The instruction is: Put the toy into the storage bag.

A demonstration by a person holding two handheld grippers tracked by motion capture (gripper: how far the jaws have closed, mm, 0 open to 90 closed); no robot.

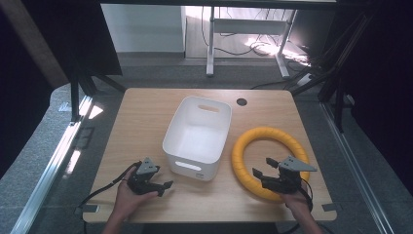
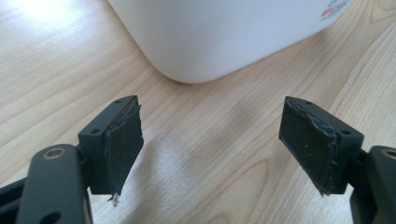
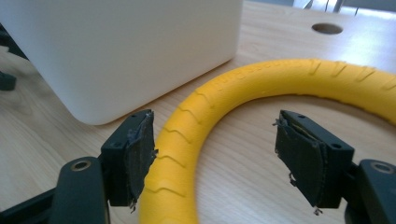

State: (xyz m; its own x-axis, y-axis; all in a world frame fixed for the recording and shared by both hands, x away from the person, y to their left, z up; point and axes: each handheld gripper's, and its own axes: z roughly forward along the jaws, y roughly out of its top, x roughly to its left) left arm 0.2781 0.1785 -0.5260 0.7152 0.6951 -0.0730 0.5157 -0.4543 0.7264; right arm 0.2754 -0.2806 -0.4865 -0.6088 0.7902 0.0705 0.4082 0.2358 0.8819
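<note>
Both grippers spread: left gripper (image 1: 164,187) empty, right gripper (image 1: 263,167) straddling one yellow ring (image 1: 243,146). One white bin (image 1: 197,135) between them; bare table (image 1: 141,122) beyond.

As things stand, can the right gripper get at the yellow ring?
Probably yes. The right gripper is open, its jaws straddling the near part of the yellow ring, one pad against the ring's outer side. Nothing lies between them; the white bin stands clear beside it.
</note>
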